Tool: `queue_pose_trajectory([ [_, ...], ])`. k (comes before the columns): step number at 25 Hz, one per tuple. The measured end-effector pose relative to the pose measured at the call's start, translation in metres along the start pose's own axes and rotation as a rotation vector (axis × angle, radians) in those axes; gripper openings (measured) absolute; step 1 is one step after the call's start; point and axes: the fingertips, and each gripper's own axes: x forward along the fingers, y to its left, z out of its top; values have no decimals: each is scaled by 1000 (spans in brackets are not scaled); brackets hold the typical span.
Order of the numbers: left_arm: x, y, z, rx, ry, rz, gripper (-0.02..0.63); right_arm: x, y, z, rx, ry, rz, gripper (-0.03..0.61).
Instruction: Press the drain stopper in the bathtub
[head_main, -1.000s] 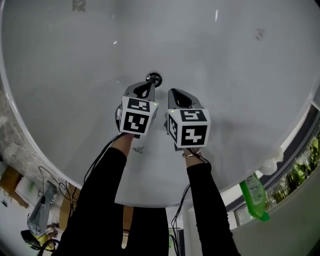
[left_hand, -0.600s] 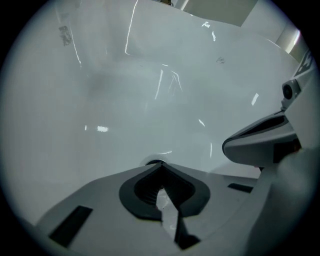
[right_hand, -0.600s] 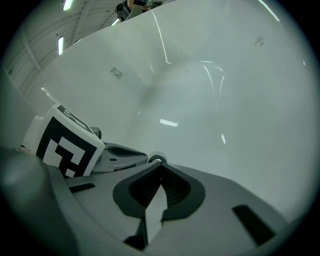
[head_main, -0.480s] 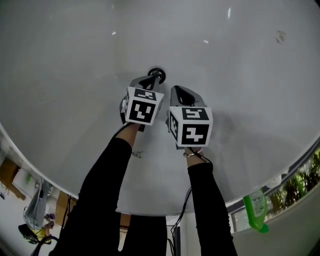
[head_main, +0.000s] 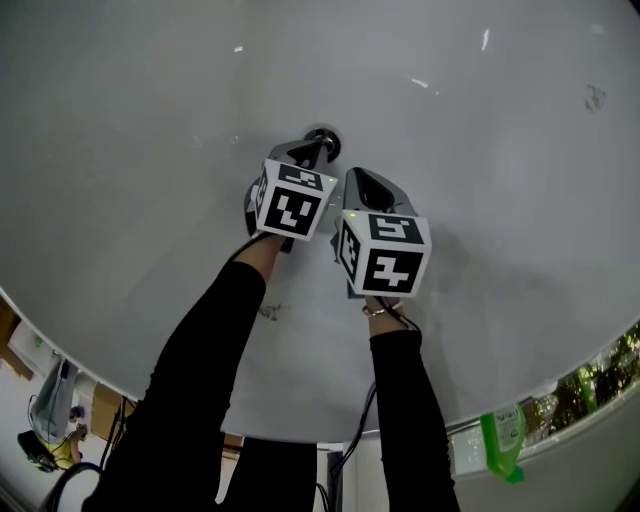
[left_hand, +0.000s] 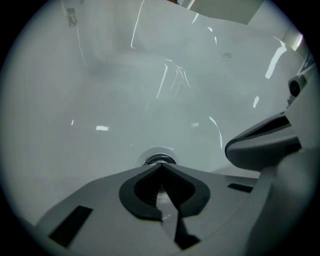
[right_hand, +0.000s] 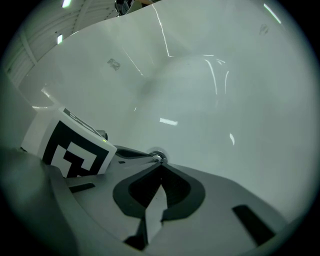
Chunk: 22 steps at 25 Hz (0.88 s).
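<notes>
Left gripper (left_hand: 161, 165), jaws together and empty, sits tip-first at the stopper (left_hand: 159, 159), so a firm downward press appears due; right gripper (right_hand: 160, 164), likewise closed on nothing, idles alongside.

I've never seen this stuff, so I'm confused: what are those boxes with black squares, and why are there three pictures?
A person holds a grey pinching tool in each hand: the left gripper and the right gripper. The marker cubes belong to them. One picture looks down from the person's head into the white bathtub; the others come from cameras on each gripper. Both pairs of jaws are closed, holding nothing. The left one's tip points at the round shiny metal drain stopper.
</notes>
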Motion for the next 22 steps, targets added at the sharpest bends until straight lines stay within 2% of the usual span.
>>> queue_pose_trajectory([
  [17,17,3,-5,31,105,54,3,6,-16,-14,41,17,-14,2],
  [22,18,4,-6,34,141,41,4,5,-18,-18,45,29,-21,2],
])
